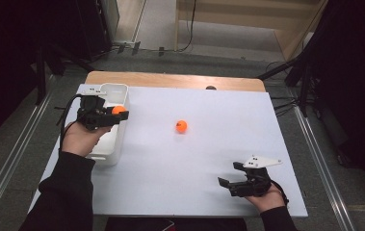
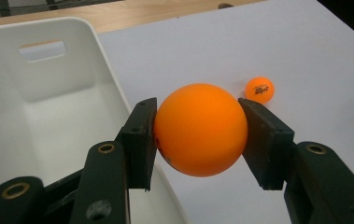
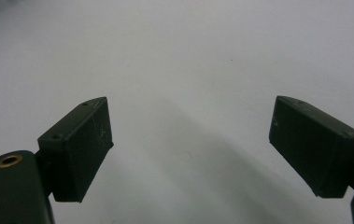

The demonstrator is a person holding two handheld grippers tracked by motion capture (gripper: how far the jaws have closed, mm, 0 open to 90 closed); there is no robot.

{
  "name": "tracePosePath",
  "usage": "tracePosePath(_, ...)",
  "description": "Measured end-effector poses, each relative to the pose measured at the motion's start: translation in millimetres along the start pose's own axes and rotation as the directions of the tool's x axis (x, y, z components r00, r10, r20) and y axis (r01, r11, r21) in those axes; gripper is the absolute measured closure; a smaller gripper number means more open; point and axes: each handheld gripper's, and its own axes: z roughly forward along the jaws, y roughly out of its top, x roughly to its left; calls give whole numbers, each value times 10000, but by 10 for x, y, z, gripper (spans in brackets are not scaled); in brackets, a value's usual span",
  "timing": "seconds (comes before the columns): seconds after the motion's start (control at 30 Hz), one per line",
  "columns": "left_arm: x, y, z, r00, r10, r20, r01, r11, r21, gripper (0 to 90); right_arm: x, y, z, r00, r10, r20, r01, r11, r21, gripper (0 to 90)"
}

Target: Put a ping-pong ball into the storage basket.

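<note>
Left gripper (image 1: 114, 113): jaws clenched on an orange ball (image 1: 118, 110), one pad on each side of it. In the left gripper view the ball (image 2: 200, 129) sits squarely between the two black pads, clear of any surface beneath. The gripper hangs over the right-hand rim of a white bin (image 1: 107, 149); in its own view that rim curves directly under the near jaw, with the bin's hollow (image 2: 44, 121) opening on the left jaw's side. The bin's far wall has a slot handle. Open room inside the bin on the left jaw's side; bare white sheet on the right jaw's side.

Second orange ball (image 1: 181, 126): loose on the white table sheet (image 1: 199, 159), well apart from the left gripper, out past the right jaw's tip in the left gripper view (image 2: 259, 89). Nothing touches it; bare sheet all round.

Right gripper (image 1: 228, 185): released, jaws spread wide, nothing between them. It sits near the sheet's front edge, toward the right corner, grey three-cornered plate on top. In the right gripper view, plain white surface (image 3: 188, 84) lies ahead of the jaws.

Edges: a strip of wooden tabletop (image 1: 170, 80) shows beyond the sheet's far edge, just behind the bin. The bin lies along the sheet's left edge, near its far corner. The stretch between the two grippers is open, except for the loose ball.
</note>
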Motion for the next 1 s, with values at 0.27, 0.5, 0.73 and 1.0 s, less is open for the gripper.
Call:
tracePosePath(0.27,63,-6,-24,9993,-186,-337,182,9998,-107,504,-1,0,-1,10000,0,-5,0,10000,4,119)
tracePosePath(0.5,110,-18,-28,9968,-221,-763,209,9997,-155,503,-2,0,-1,10000,-18,-18,18,10000,-12,119)
tracePosePath(0.73,163,-28,-33,9946,-290,-992,271,9994,-201,503,-2,0,0,10000,-2,-13,2,10000,-9,119)
tracePosePath(1.0,234,-38,-28,9866,-622,-1508,561,9975,-440,503,-1,1,2,10000,15,8,-15,10000,2,119)
